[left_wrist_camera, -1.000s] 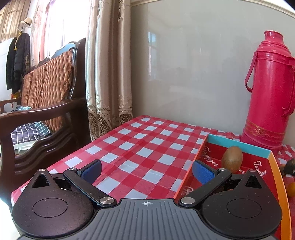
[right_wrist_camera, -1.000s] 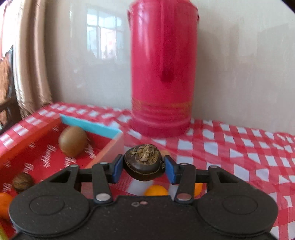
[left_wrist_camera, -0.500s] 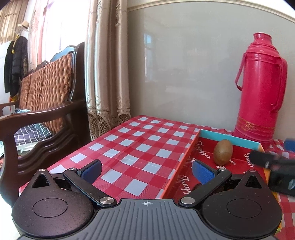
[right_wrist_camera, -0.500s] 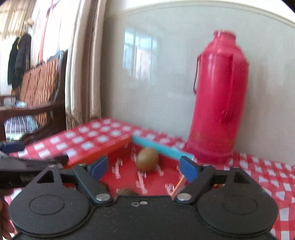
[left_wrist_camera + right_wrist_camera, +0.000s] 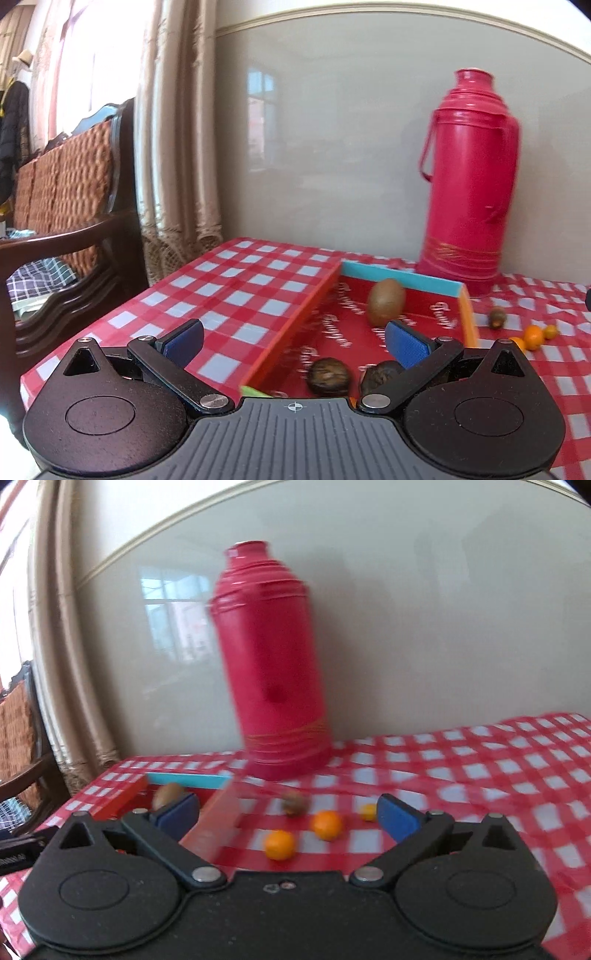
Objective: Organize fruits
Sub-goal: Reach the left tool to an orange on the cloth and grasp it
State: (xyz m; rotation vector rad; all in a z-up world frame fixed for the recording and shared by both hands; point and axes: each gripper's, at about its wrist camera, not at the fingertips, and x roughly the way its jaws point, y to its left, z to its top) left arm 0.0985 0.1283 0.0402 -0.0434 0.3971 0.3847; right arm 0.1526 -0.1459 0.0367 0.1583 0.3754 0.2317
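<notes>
Fruits are split — a kiwi [image 5: 386,306] and two dark ones sit in the red tray [image 5: 467,317], while three oranges [image 5: 326,824] and another dark fruit [image 5: 293,802] lie loose on the table [image 5: 480,771]. The right hand-held gripper [image 5: 288,814] has just been opening and is empty; the left hand-held gripper [image 5: 295,345] gapes empty too. Round oranges may roll off if nudged — the blurred view suggests a fast sweep.

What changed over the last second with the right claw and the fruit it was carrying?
The right claw let go of the dark wrinkled fruit; its jaws have just been opening and now stand empty, aimed at the orange fruits on the checked cloth. That fruit now lies in the red cardboard tray. The brown kiwi stayed put.
</notes>
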